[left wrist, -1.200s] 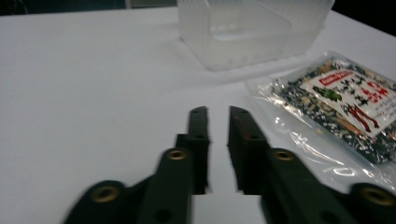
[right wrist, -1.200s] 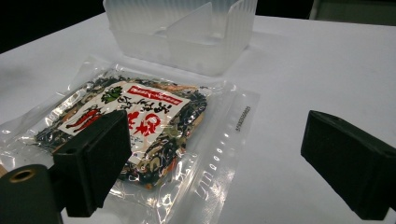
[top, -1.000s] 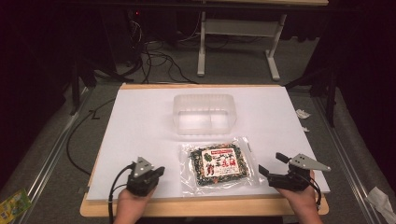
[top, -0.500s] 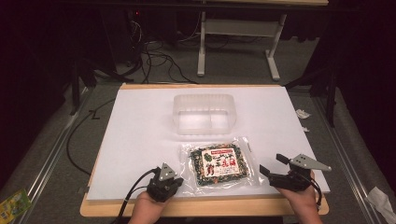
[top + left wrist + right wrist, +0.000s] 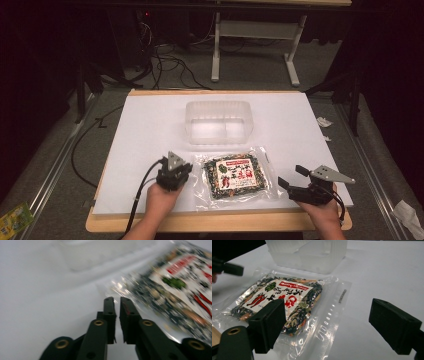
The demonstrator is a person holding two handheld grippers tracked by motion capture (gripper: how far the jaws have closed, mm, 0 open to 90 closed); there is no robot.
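The snack packet lies flat near the desk's front edge, flanked by the nearly closed, empty left gripper and the wide-open, empty right gripper, ready for gripping.

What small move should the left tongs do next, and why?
Probably open the left tongs a little before sliding onto the clear plastic snack packet with the red and white label. Their jaws stand nearly closed beside the packet's left edge, holding nothing, while the right tongs wait wide open on its other side.
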